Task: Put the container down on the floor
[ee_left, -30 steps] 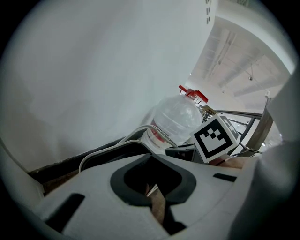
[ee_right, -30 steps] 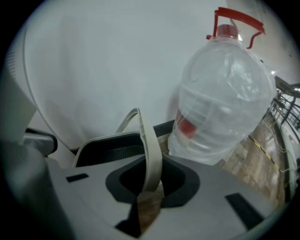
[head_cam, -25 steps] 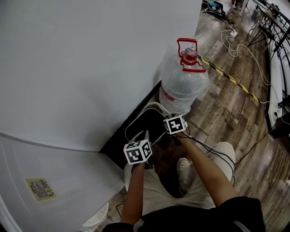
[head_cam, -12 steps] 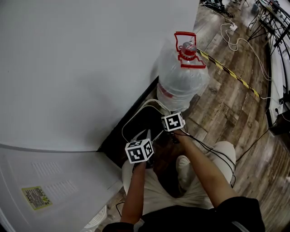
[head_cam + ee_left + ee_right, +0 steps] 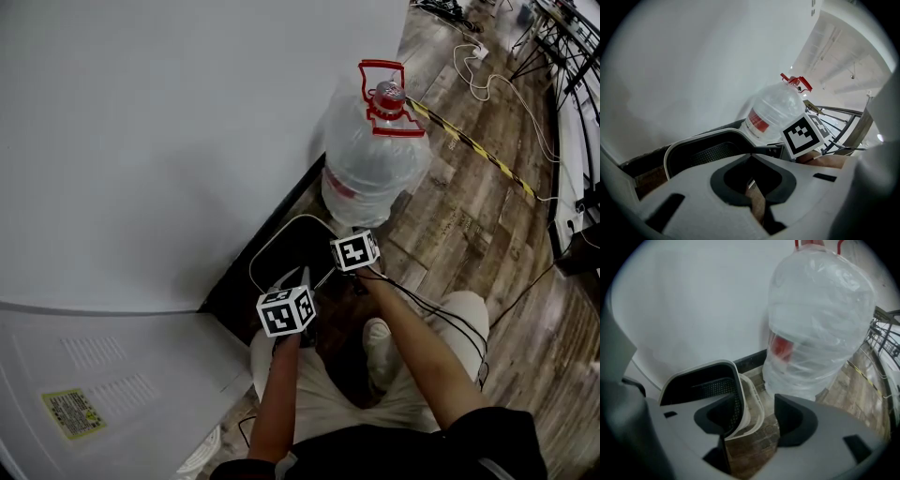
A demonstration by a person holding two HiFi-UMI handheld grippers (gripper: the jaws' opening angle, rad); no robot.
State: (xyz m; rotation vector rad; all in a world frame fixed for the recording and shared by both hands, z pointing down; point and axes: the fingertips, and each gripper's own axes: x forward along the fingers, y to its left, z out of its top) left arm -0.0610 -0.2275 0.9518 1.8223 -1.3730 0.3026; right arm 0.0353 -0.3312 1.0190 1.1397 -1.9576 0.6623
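Observation:
The container [image 5: 701, 385] is a black mesh-sided basket with a white rim. It rests on the wood floor against the wall's black skirting, also seen as the container [image 5: 289, 255] and the container [image 5: 701, 152]. My right gripper [image 5: 757, 420] hovers over its right edge. Its jaws are opening wide, the rim lies just inside the left one, and the pads do not press on it. My left gripper [image 5: 752, 180] sits just behind the container with its jaws close together and nothing between them. A big clear water bottle [image 5: 370, 169] with a red handle stands right beyond.
The white wall [image 5: 169, 141] rises on the left. A white appliance [image 5: 103, 394] with a yellow label fills the bottom left. The person's legs and a shoe [image 5: 377, 342] are below the grippers. Cables [image 5: 487, 80] and yellow-black tape [image 5: 483, 155] cross the floor to the right.
The right gripper has edged slightly toward the wall, and more of the container's white rim shows beside it. The bottle and the left gripper have hardly moved.

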